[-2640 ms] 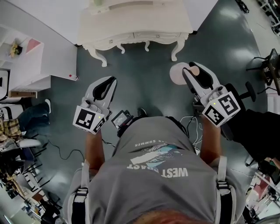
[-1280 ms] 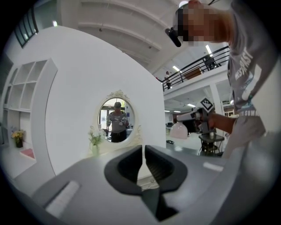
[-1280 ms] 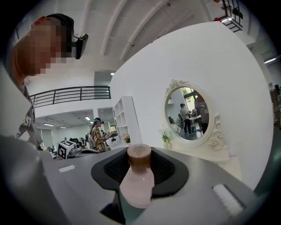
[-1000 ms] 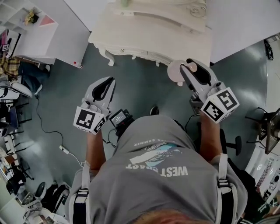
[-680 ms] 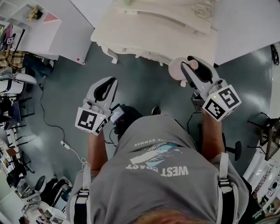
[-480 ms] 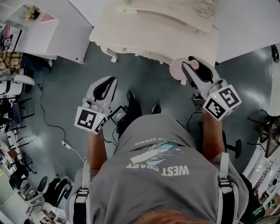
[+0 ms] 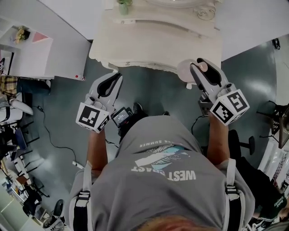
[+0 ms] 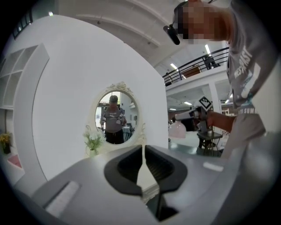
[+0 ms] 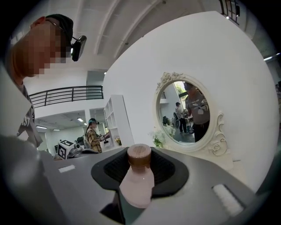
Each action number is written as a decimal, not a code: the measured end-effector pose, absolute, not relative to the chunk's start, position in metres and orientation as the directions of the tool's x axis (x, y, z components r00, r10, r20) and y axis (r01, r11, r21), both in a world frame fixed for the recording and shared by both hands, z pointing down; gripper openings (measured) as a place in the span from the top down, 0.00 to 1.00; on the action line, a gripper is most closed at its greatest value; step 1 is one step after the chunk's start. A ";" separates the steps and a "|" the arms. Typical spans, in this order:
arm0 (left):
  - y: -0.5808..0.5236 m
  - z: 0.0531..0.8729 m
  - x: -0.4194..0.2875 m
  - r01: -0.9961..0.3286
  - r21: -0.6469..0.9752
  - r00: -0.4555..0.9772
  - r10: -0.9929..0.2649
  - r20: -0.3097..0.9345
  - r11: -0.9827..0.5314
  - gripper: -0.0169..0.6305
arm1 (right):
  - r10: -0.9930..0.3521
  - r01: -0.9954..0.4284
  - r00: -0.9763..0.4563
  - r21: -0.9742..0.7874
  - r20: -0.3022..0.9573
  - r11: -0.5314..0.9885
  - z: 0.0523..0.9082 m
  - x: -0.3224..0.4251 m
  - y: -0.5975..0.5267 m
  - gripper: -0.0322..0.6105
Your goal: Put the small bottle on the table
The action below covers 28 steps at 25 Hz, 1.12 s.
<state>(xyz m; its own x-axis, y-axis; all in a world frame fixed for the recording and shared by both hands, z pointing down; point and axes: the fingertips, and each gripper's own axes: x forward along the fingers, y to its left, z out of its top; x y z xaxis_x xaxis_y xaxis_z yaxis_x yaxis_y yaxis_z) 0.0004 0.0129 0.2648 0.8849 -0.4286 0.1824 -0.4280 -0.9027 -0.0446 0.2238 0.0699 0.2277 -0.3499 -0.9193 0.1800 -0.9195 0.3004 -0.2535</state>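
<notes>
A small pink bottle (image 9: pixel 138 178) with a brown cap (image 9: pixel 139 154) sits between the jaws of my right gripper (image 9: pixel 139 166), which is shut on it. In the head view the right gripper (image 7: pixel 203 74) holds the bottle (image 7: pixel 186 72) just off the front right corner of the cream carved dressing table (image 7: pixel 153 40), over the floor. My left gripper (image 7: pixel 110 85) hangs by the table's front left leg with its jaws shut on nothing. In the left gripper view the left gripper (image 8: pixel 143 151) points at the oval mirror (image 8: pixel 115 112), and the bottle (image 8: pixel 177 130) shows at the right.
A small potted plant (image 7: pixel 123 5) stands at the back of the table beside the mirror (image 9: pixel 184 112). A white shelf unit (image 7: pixel 27 49) stands at the left, an office chair (image 7: pixel 244 144) at the right, and cables (image 7: pixel 58 144) lie on the grey floor. A person in a plaid shirt (image 9: pixel 93 134) stands by the shelves.
The table has come nearer in the head view, and both grippers have moved up to its front edge. The bottle stays in the right gripper's jaws.
</notes>
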 end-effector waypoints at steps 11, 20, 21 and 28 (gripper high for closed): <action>-0.061 0.267 -0.045 -0.354 -0.026 0.919 -0.352 0.179 -0.935 0.94 | -0.943 -0.948 -0.259 -0.242 0.210 0.206 0.233 0.180 0.011 0.73; -0.110 0.288 -0.074 -0.348 -0.010 0.922 -0.344 0.178 -0.937 0.94 | -0.938 -0.953 -0.257 -0.221 0.233 0.207 0.242 0.153 -0.041 0.73; -0.113 0.287 -0.073 -0.354 -0.007 0.920 -0.350 0.175 -0.935 0.94 | -0.935 -0.951 -0.265 -0.225 0.234 0.213 0.243 0.153 -0.045 0.73; -0.134 0.287 -0.073 -0.425 -0.028 0.886 -0.423 0.190 -0.905 0.94 | -0.917 -0.929 -0.329 -0.250 0.226 0.272 0.252 0.163 -0.083 0.73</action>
<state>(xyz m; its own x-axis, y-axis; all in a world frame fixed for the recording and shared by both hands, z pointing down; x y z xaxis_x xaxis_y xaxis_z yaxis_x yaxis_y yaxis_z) -0.0732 -0.1339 0.2868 0.8862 -0.4226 0.1900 -0.4255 -0.9046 -0.0277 0.1632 -0.0829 0.2520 -0.3286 -0.9171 0.2256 -0.9294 0.2716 -0.2498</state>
